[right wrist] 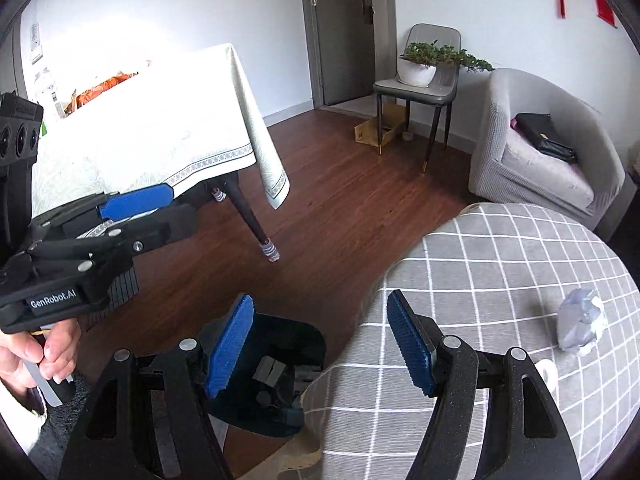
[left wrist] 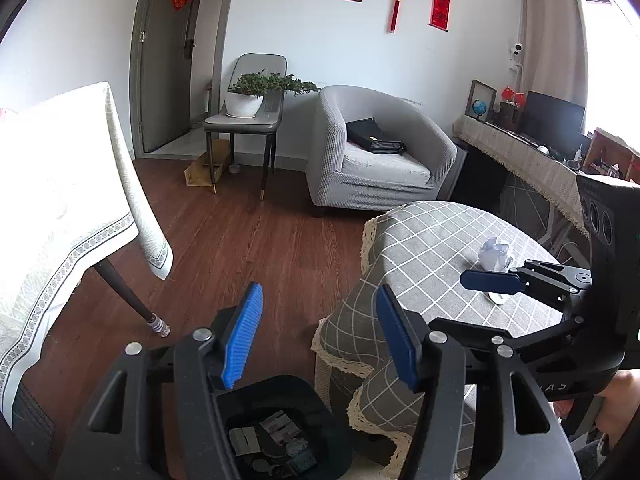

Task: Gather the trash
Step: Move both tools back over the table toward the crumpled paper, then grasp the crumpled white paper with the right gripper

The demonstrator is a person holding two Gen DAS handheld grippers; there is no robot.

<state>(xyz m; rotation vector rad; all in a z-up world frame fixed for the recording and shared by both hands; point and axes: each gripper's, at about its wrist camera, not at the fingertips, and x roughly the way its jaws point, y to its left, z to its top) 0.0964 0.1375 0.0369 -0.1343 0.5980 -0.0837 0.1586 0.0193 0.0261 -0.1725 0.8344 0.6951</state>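
A crumpled white paper ball (left wrist: 495, 255) lies on the round table with the grey checked cloth (left wrist: 424, 248); it also shows in the right wrist view (right wrist: 580, 322). A small white object (left wrist: 498, 299) lies beside it. A black trash bin (left wrist: 280, 428) with several scraps inside stands on the floor below the table's left edge; it also shows in the right wrist view (right wrist: 272, 376). My left gripper (left wrist: 320, 332) is open and empty above the bin. My right gripper (right wrist: 320, 344) is open and empty, over the table's left edge, short of the paper ball.
A table with a white cloth (left wrist: 60, 200) stands to the left, its dark leg (left wrist: 128, 300) on the wooden floor. A grey armchair (left wrist: 380, 152) and a chair holding a potted plant (left wrist: 248, 100) stand at the back. A desk with a monitor (left wrist: 552, 120) is at the right.
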